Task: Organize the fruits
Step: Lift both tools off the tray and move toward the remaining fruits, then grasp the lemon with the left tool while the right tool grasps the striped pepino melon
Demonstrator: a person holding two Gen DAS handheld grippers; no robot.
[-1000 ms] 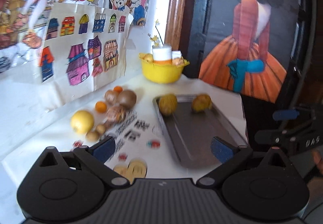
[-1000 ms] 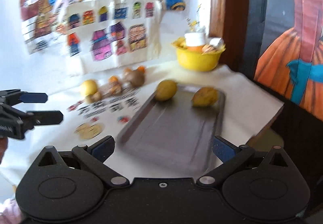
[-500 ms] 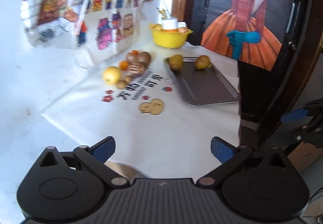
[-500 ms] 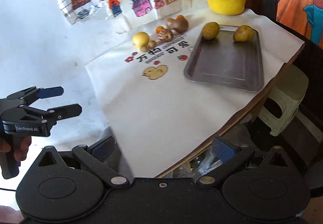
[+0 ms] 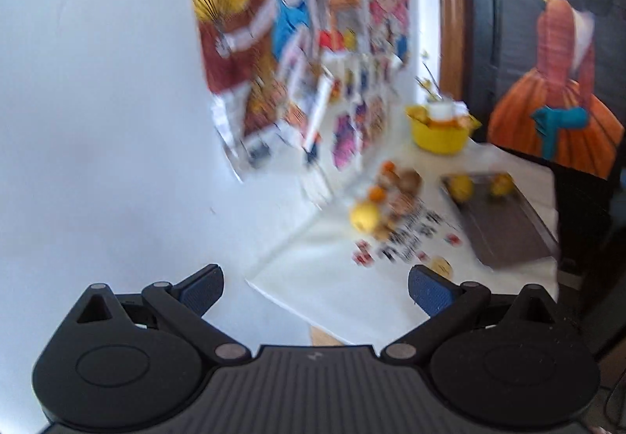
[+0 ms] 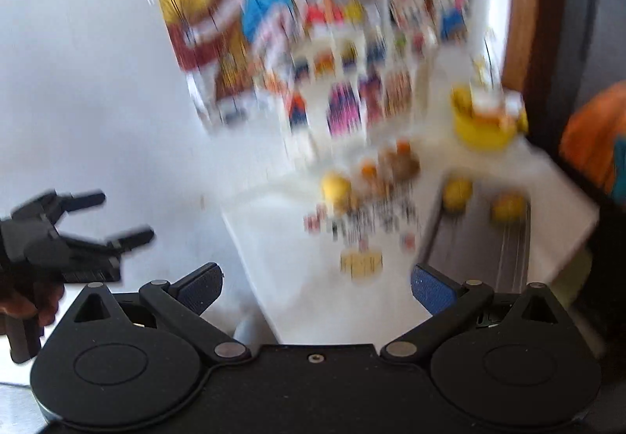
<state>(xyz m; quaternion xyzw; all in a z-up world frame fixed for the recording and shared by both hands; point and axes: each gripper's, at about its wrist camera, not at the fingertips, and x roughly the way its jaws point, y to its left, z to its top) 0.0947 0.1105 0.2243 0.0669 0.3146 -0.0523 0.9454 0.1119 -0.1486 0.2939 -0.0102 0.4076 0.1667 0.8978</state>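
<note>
Both views are blurred by motion. A grey metal tray [image 5: 508, 230] [image 6: 485, 250] lies on the white-covered table with two yellow-brown fruits [image 5: 461, 186] [image 6: 457, 193] at its far end. A yellow fruit [image 5: 364, 215] [image 6: 335, 187] and several small orange and brown ones [image 5: 395, 191] lie in a cluster left of the tray. My left gripper [image 5: 316, 287] hangs open and empty, well back from the table. My right gripper [image 6: 317, 287] is also open and empty, far from the fruit. The left gripper [image 6: 113, 218] shows at the left of the right wrist view, held by a hand.
A yellow bowl [image 5: 440, 136] [image 6: 483, 128] with small items stands at the table's far end. Colourful cartoon posters [image 5: 305, 42] cover the white wall on the left. A dark door with a painted figure [image 5: 555, 54] stands at the right. The table's near corner [image 5: 258, 277] juts toward me.
Both grippers have pulled back from the table and tilted up toward the wall. The fruit and tray now look smaller and farther. Both stay open.
</note>
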